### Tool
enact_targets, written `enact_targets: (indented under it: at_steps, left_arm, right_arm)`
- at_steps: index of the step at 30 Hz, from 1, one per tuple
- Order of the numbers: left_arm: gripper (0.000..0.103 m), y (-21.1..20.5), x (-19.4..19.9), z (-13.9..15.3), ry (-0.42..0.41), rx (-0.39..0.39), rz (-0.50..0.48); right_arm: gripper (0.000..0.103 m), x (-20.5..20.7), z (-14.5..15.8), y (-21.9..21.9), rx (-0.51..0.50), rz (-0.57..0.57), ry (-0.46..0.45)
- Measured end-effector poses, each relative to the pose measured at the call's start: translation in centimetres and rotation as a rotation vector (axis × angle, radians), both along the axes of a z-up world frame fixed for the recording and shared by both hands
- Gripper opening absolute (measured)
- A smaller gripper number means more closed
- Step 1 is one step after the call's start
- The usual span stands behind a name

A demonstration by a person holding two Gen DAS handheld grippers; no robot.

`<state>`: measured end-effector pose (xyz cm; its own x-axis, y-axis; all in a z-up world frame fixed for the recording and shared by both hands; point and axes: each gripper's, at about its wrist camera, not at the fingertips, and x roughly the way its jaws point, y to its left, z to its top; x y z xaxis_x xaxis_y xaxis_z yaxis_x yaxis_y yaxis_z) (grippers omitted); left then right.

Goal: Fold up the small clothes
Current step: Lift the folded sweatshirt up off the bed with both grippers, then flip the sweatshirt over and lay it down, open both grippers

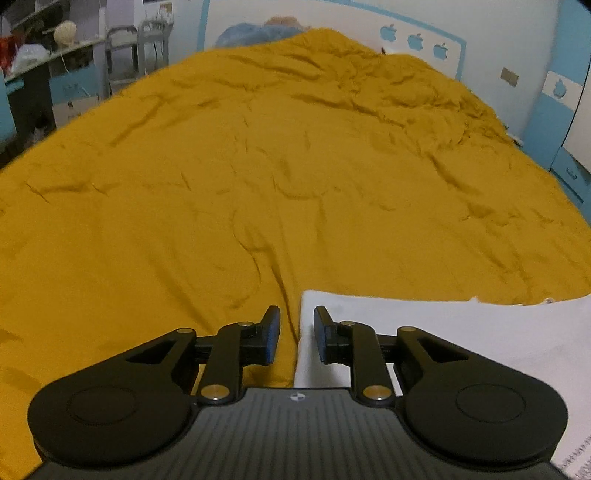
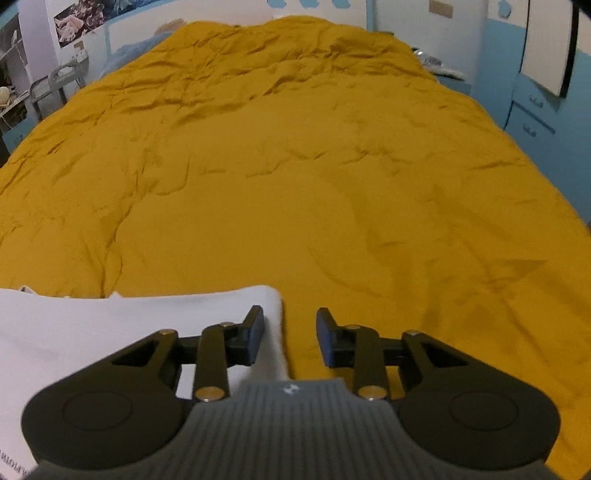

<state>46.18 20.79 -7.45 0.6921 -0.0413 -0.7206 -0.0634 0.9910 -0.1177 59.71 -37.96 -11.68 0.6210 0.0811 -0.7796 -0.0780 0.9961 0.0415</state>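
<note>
A white garment (image 1: 461,332) lies flat on the mustard-yellow bedspread (image 1: 258,166) near the front edge. In the left wrist view my left gripper (image 1: 296,326) is open and empty, straddling the garment's left edge. In the right wrist view the same white garment (image 2: 92,325) lies at the lower left, and my right gripper (image 2: 290,328) is open and empty over its right edge, with the bedspread (image 2: 295,166) beyond. Printed text shows at the garment's near corners.
The wrinkled bedspread stretches far ahead. A desk with clutter and a grey chair (image 1: 122,55) stand at the far left. Blue and white cabinets (image 2: 535,92) stand along the right side of the bed. A blue pillow (image 1: 251,31) lies at the head.
</note>
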Motion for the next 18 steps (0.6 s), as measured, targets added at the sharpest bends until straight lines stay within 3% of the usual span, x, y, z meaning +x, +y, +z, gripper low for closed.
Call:
enact_targets:
  at_steps: [4, 9, 14, 18]
  left_arm:
    - [0.025, -0.4, -2.4, 3.1, -0.009, -0.025, -0.063]
    - [0.025, -3.3, -6.5, 6.1, 0.02, 0.039, -0.155]
    - [0.025, -5.3, -10.9, 6.9, 0.073, 0.057, -0.225]
    - [0.025, -6.1, -14.0, 5.5, 0.071, 0.092, -0.235]
  right_arm:
    - [0.025, -3.1, 3.6, -0.2, -0.015, 0.036, -0.029]
    - [0.025, -8.3, 7.0, 0.9, 0.001, 0.13, 0.001]
    - [0.026, -14.5, 8.4, 3.6, 0.002, 0.266, 0.068]
    - [0.03, -18.9, 7.6, 5.7, -0.04, 0.336, 0.058]
